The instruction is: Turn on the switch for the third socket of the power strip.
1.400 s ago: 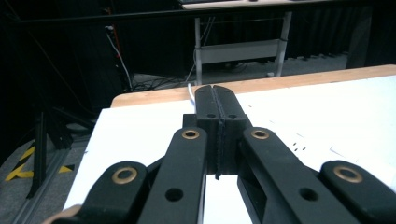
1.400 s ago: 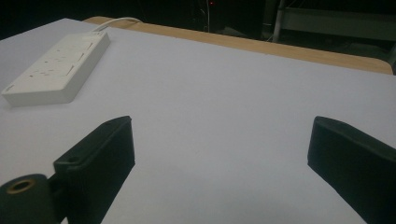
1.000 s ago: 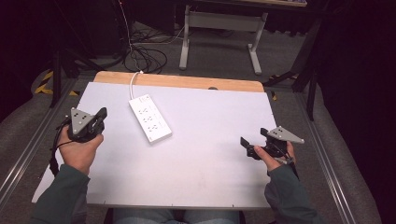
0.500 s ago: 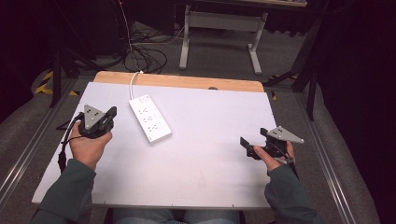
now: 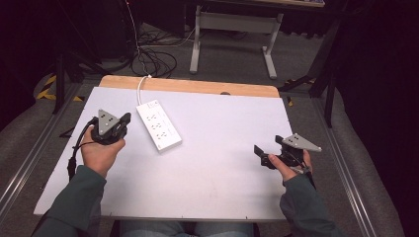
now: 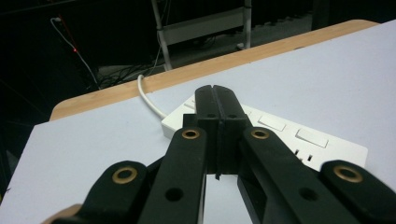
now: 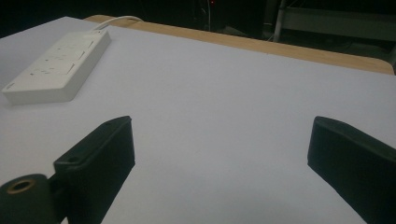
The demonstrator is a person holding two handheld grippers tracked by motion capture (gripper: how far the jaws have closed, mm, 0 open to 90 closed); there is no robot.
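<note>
A white power strip (image 5: 159,125) lies at an angle on the white table top (image 5: 222,163), its white cord (image 5: 142,86) running off the far edge. My left gripper (image 5: 126,118) hovers just left of the strip's far end, jaws pressed together with nothing between them. In the left gripper view the shut gripper (image 6: 215,91) points at the strip (image 6: 299,140) right beyond its tips. My right gripper (image 5: 258,150) is held at the right side of the table, well apart from the strip. In the right gripper view its jaws stand wide apart (image 7: 219,140) and empty; the strip (image 7: 58,65) lies far off at upper left.
A wooden strip (image 5: 197,86) edges the table's far side. Beyond it on the floor are tangled cables (image 5: 153,61) and a metal table frame (image 5: 232,29). Metal rails (image 5: 29,158) run along both sides of the table.
My left gripper has moved right and a little forward, ending close to the power strip. The right gripper has stayed where it was.
</note>
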